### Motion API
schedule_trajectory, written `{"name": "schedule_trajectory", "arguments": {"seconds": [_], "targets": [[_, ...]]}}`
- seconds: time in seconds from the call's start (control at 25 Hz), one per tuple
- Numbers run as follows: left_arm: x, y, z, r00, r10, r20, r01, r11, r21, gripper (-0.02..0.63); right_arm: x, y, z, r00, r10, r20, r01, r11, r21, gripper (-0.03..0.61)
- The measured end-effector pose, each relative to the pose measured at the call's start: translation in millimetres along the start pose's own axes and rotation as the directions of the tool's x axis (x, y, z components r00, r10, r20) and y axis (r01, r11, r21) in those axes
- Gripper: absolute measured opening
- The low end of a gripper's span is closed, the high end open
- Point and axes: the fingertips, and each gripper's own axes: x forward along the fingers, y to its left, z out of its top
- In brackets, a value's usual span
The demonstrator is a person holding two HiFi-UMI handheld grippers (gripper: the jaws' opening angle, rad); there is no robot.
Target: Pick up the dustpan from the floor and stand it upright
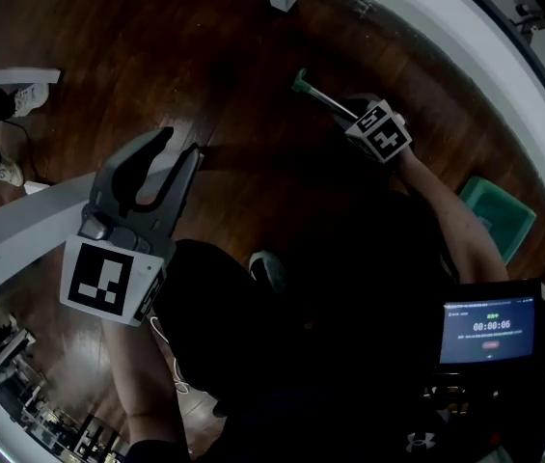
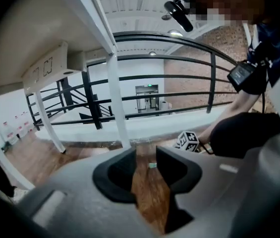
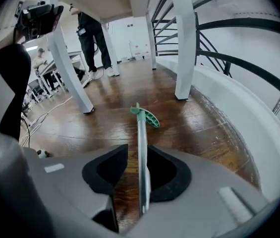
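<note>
Right gripper view: right gripper (image 3: pixel 136 152) jaws apart, dustpan handle (image 3: pixel 140 133) btwn them, close by one pad, not clamped.
Why so: jaws straddle the pole low down, prob. set for a grab to lever it upright.
Dustpan pos.: lying on floor (image 3: pixel 199 128).
Long axis: runs straight away from jaws, green grip end (image 3: pixel 145 117) farthest.
Spare: left gripper (image 2: pixel 145 155) jaws apart, empty, held clear.

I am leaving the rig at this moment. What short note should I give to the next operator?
Left gripper: open, empty.
Right gripper: open, with the dustpan handle between its jaws, not clamped.
Green pan: by the person's right forearm, handle pointing away over the wooden floor; not upright.
Done: handle reached.
To do: clamp, lift, stand it upright.
</note>
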Motion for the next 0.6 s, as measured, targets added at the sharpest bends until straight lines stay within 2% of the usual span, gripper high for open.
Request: {"name": "schedule_trajectory", "arguments": {"seconds": [0.16,0.4,0.6], "targets": [[-14.1,9.5,7.8,1.000,0.019,0.020,-0.019,1.000,-0.022,0.127,13.7,-5.0,2.6,0.998,-0.029,-0.061,0.027,0.999,-0.036,0.130],[-22.1,15.1,10.7,0.998,0.039,0.048,-0.036,0.998,-0.043,0.127,24.0,-4.9,-0.1,0.989,-0.024,-0.147,0.018,0.999,-0.047,0.130],[-26.8,16.3,8.4,0.998,0.044,0.046,-0.042,0.998,-0.046,0.127,23.6,-4.3,4.5,0.982,-0.038,-0.185,0.016,0.993,-0.116,0.129]]}}
